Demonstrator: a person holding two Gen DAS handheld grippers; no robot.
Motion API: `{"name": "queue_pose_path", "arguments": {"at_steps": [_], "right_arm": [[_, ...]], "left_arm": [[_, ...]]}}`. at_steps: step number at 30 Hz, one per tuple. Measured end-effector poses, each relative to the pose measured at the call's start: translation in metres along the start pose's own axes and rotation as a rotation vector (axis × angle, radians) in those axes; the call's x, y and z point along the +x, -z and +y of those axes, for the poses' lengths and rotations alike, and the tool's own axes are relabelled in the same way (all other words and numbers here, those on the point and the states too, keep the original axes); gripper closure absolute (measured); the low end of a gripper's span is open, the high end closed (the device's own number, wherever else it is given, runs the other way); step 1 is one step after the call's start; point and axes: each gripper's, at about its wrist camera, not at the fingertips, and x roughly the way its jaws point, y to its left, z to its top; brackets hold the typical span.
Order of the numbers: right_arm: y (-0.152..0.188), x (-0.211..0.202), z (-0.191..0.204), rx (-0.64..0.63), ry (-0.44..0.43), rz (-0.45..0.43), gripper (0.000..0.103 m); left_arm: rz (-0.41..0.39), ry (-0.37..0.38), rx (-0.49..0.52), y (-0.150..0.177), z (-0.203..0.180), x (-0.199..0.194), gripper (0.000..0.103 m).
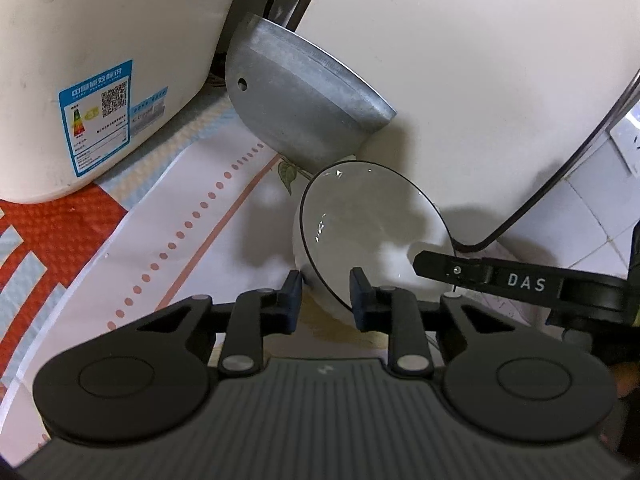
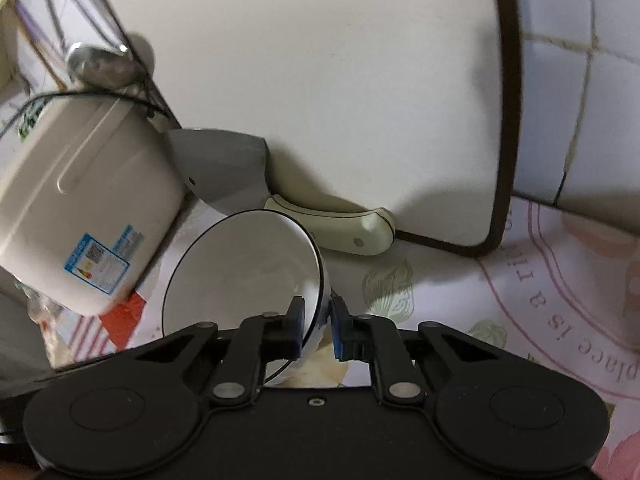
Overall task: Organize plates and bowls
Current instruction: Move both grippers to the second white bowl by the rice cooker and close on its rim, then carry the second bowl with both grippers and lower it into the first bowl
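Observation:
A white bowl [image 1: 372,220] with a thin black rim is tilted above the patterned tablecloth. My right gripper [image 2: 317,320] is shut on its rim, one finger inside and one outside; the bowl [image 2: 244,272] fills the middle of the right wrist view. My left gripper [image 1: 325,300] is partly open, its jaws straddling the bowl's near rim without visibly clamping it. The right gripper's finger [image 1: 452,268] shows in the left wrist view at the bowl's right edge.
A cleaver with a grey blade [image 1: 296,108] and cream handle [image 2: 340,228] leans against a white cutting board [image 2: 340,80] with a dark rim. A white rice cooker [image 1: 80,80] stands at the left. A tiled wall [image 2: 580,80] is behind.

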Motion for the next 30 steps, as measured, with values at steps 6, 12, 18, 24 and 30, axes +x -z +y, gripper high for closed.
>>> {"name": "queue_pose_path", "arguments": {"at_steps": [6,12,18,24,30], "right_arm": [[-0.001,0.002,-0.009,0.056,-0.028,0.017,0.087],[0.002,0.007,-0.007,0.037,-0.012,0.017,0.088],[0.008,-0.022,-0.011,0.097,-0.039,0.000,0.088],[0.018,-0.074,-0.003,0.109,-0.033,-0.015,0.087],[0.033,-0.127,0.007,0.108,-0.027,-0.032,0.087]], "left_arm": [[0.024,-0.055,0.012,-0.002,-0.012,-0.001,0.081],[0.042,-0.079,0.024,-0.004,-0.018,-0.002,0.083],[0.063,-0.040,0.039,0.002,-0.029,-0.025,0.083],[0.072,-0.013,0.090,0.009,-0.054,-0.068,0.083],[0.072,-0.004,0.156,0.021,-0.078,-0.113,0.083]]}}
